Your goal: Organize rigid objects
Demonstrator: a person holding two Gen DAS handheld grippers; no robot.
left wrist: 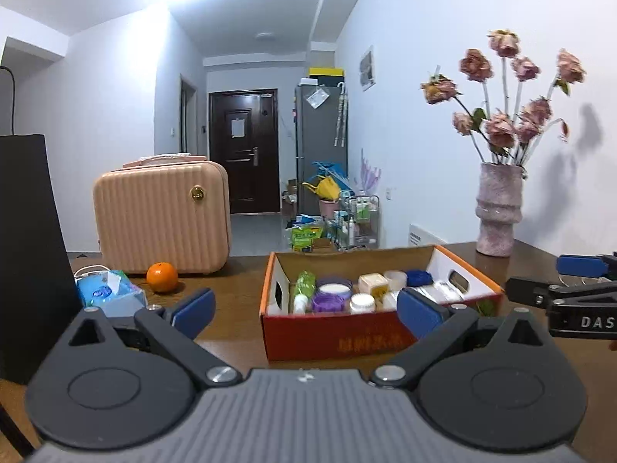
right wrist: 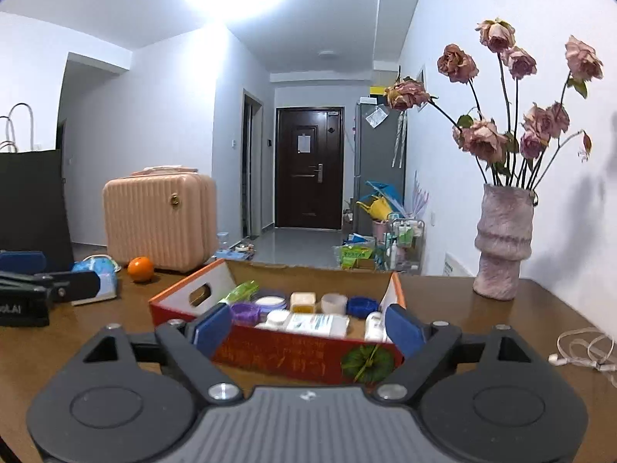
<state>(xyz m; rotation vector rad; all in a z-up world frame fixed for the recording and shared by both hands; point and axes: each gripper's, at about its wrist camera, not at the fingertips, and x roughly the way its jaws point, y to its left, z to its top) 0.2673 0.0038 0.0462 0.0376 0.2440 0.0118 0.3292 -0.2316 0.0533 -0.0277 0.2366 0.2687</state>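
I am holding both hand-held grippers low over the brown table (right wrist: 455, 308), facing the red cardboard box (left wrist: 331, 341), which I am taking as my landmark.

Far left of the box, a black paper bag (left wrist: 27, 254) is standing at the table edge. Nearer the box, a blue tissue pack (left wrist: 110, 293) is lying beside an orange (left wrist: 162, 277), and behind them a pink ribbed case (left wrist: 162, 216) is standing upright.

My left hand-held gripper (left wrist: 304, 310) is hanging released, its blue pads spread wide with nothing between them, just in front of the box's near-left corner.

Inside the box, rigid things are sitting packed together: a green tube (right wrist: 240, 291), a purple jar (right wrist: 243, 312), a white-lidded jar (right wrist: 270, 302), a white bottle (right wrist: 278, 318), a cream square jar (right wrist: 303, 301), a flat white packet (right wrist: 317, 324) and a blue lid (right wrist: 361, 305).

My right hand-held gripper (right wrist: 308, 330) is also hanging released and empty, straddling the box's near wall.

Right of the box, a pink vase (right wrist: 501, 243) of dried roses (right wrist: 486, 141) is standing by the wall, and a white cable (right wrist: 582, 351) is lying on the table.
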